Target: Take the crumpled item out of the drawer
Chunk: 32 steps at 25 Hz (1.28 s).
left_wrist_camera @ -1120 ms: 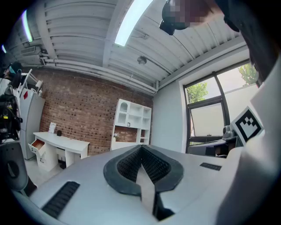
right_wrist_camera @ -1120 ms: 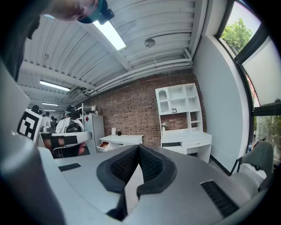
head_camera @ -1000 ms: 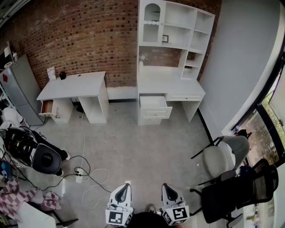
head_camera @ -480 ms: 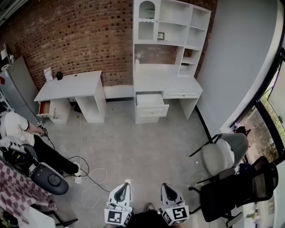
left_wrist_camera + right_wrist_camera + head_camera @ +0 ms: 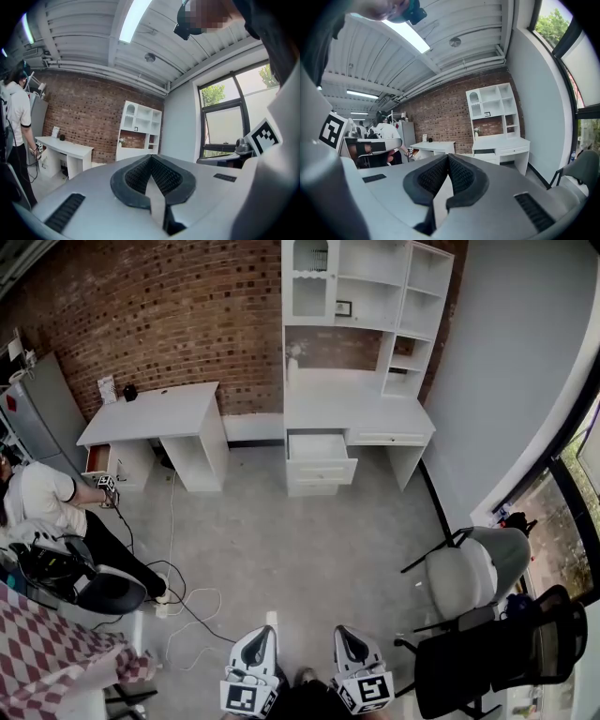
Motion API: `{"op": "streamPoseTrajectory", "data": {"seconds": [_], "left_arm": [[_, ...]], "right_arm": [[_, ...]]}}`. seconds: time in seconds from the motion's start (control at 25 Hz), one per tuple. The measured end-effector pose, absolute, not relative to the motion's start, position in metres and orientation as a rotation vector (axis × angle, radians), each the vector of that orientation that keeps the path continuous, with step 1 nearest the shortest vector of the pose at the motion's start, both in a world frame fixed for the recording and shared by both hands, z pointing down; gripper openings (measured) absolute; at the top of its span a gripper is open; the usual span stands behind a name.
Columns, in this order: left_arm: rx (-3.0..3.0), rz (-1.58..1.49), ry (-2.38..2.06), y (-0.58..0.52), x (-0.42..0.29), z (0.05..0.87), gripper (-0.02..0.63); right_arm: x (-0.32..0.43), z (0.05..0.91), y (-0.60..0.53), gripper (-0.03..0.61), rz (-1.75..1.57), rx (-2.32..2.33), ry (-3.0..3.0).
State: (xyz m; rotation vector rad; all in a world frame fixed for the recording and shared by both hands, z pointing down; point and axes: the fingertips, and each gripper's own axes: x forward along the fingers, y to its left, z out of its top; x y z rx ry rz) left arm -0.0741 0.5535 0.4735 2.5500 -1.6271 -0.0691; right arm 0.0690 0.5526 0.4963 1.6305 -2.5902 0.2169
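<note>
The white desk with a hutch stands against the brick wall, and its upper left drawer is pulled open. From here I cannot make out a crumpled item inside it. Both grippers are low at the bottom of the head view, far from the desk. My left gripper is shut with nothing in it, its ribbed pads meeting in the left gripper view. My right gripper is shut and empty too. Both point across the floor towards the desk.
A second white desk stands at the left, with an open reddish drawer. A person in a white shirt is beside it. Cables lie on the floor. A grey chair and a black chair stand at the right.
The person at the left has moved up towards the left desk, and the head view has shifted a little. Both grippers stay shut in much the same place.
</note>
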Motion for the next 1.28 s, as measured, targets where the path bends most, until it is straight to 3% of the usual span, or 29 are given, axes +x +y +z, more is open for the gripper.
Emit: {"op": "streamPoseTrajectory", "data": {"seconds": [0.36,0.92,1.28], "left_arm": [[2.527,-0.027,-1.610,0.447,-0.061,0.492,0.025],[2.619,-0.060,-1.459,0.161,-0.080,0.471,0.025],[2.569,-0.004,-1.473,-0.001,-0.036,0.487,0.025]], "right_arm": [[0.089,0.513,0.453,0.014,0.249,1.643,-2.546],[0.069,0.487,0.181,0.014,0.252,1.782,-2.471],[0.105,0.510,-0.004,0.014,0.284,1.696,-2.479]]}}
